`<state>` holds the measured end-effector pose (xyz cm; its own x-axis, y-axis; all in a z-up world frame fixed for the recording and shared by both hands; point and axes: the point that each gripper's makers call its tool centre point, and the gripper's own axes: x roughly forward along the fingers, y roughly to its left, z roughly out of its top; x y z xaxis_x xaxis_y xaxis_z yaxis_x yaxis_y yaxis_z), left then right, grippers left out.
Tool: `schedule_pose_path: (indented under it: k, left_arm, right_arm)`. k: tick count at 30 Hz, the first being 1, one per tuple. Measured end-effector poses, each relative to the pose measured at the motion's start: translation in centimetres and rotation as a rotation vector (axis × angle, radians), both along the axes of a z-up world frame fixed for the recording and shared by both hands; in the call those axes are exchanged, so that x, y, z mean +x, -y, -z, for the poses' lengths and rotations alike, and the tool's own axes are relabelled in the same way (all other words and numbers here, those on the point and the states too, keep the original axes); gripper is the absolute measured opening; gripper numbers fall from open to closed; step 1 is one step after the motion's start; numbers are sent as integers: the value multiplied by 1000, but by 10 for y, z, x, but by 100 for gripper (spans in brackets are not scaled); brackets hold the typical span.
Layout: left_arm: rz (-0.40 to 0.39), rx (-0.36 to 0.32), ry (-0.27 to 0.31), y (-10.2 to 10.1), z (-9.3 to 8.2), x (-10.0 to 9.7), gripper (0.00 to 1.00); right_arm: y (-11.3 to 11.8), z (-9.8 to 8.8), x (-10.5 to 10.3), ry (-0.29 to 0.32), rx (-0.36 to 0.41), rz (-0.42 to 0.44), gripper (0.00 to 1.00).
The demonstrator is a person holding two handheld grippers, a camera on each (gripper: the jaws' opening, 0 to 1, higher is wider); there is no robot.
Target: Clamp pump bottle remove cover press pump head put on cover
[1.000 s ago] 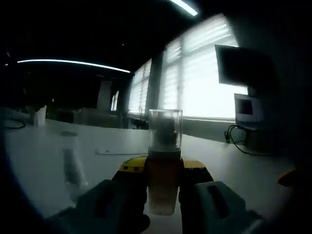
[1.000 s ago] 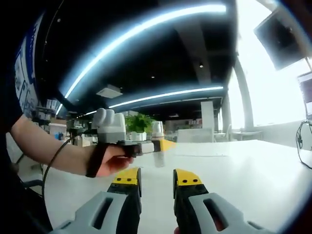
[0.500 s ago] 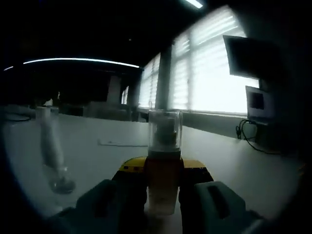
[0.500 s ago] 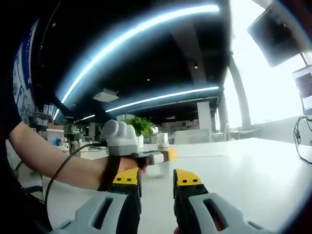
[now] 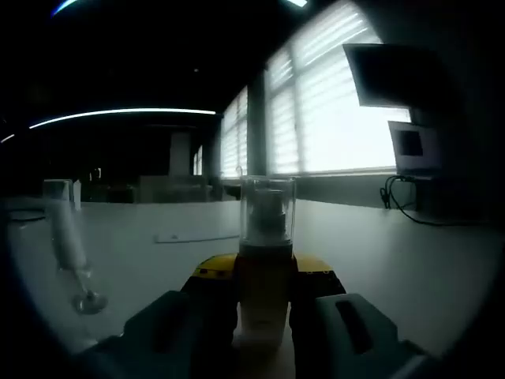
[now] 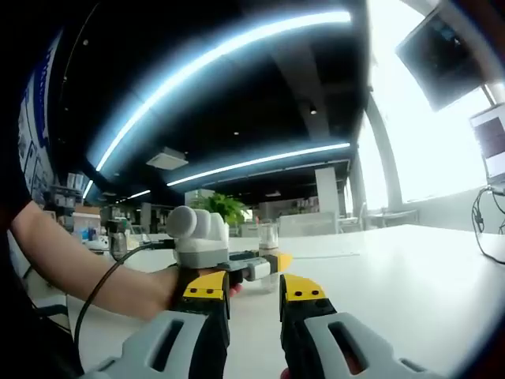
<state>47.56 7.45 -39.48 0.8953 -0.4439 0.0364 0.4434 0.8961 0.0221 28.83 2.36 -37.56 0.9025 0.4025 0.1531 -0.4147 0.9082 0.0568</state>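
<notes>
Now left gripper grips small amber pump bottle with clear plastic cover, upright above white table. Right gripper jaws apart, holding nothing, near bottle.

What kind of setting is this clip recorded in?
Most likely an open-plan office: long white table, wall-mounted monitor beside big blinded windows, ceiling strip lights, and a potted plant farther back.

Left gripper view sits low over the table, close behind the bottle, facing windows. Right gripper view looks across the same table at that bottle.
</notes>
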Motion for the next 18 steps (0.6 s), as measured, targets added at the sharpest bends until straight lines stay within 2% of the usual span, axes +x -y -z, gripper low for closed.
schedule_pose_path:
  k: [11,14,18]
  left_arm:
    - [33,-24,-31,3,3,2,17]
    - [45,-43,-36,3,2,4,21]
    - [65,-44,-31,1,1,1,37]
  right_arm:
    - [2,0,1,-4,3,12,20]
    - [2,1,2,-7,0,16,20]
    - [1,3,2,-13,-3,14,20]
